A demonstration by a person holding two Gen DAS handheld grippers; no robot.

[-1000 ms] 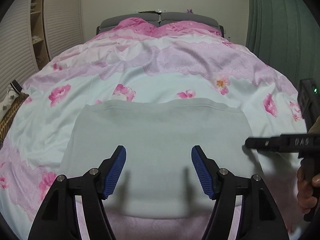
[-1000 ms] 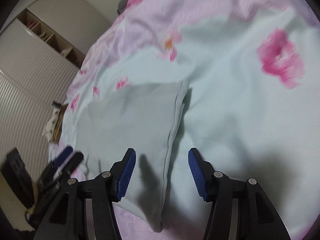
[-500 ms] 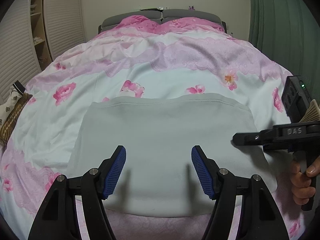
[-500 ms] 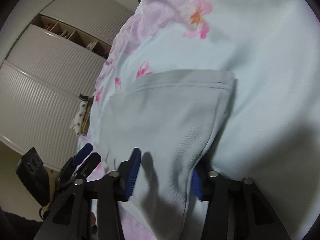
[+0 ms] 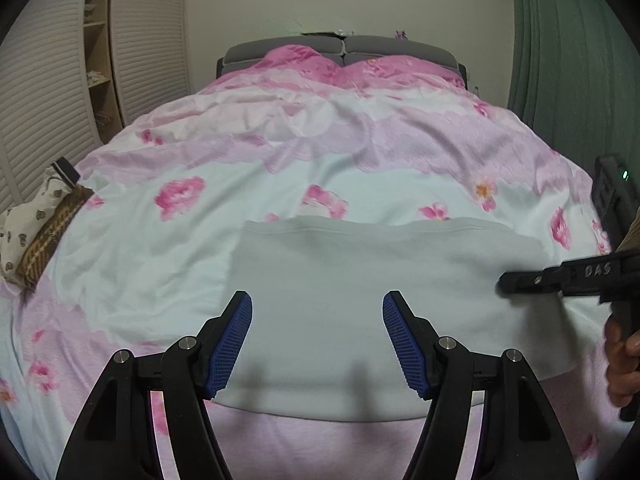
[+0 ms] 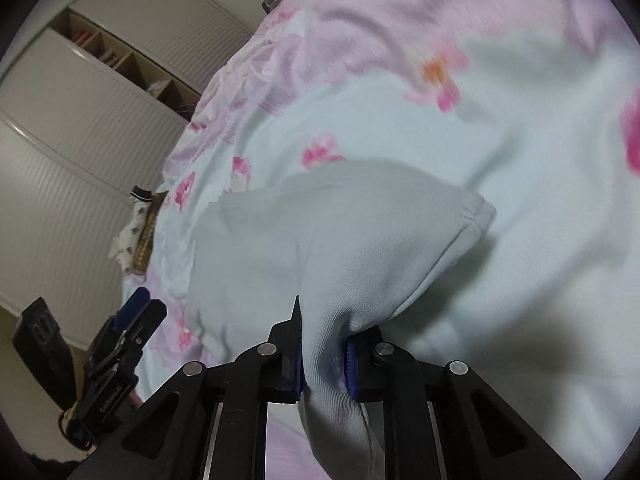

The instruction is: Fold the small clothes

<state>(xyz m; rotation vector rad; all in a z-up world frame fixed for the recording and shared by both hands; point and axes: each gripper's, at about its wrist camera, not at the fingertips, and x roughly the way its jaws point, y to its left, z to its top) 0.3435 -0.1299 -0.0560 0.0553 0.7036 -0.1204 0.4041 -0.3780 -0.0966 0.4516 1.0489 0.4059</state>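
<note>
Pinching the cloth [image 6: 360, 248], the right gripper [image 6: 323, 354] has its jaws closing w/ a bunch of the grey fabric pressed between the blue pads [image 6: 351, 368]; that edge is lifted off the duvet [image 6: 520, 160]. Rest of the cloth lies flat on the bed, near its foot. Left gripper [image 5: 317, 340] hangs above the cloth w/ jaws apart, nothing between them.

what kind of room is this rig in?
A bedroom, almost certainly: a bed with a grey headboard and pink floral duvet serves as the work surface, louvred wardrobe doors line one wall, and a green curtain hangs opposite.
</note>
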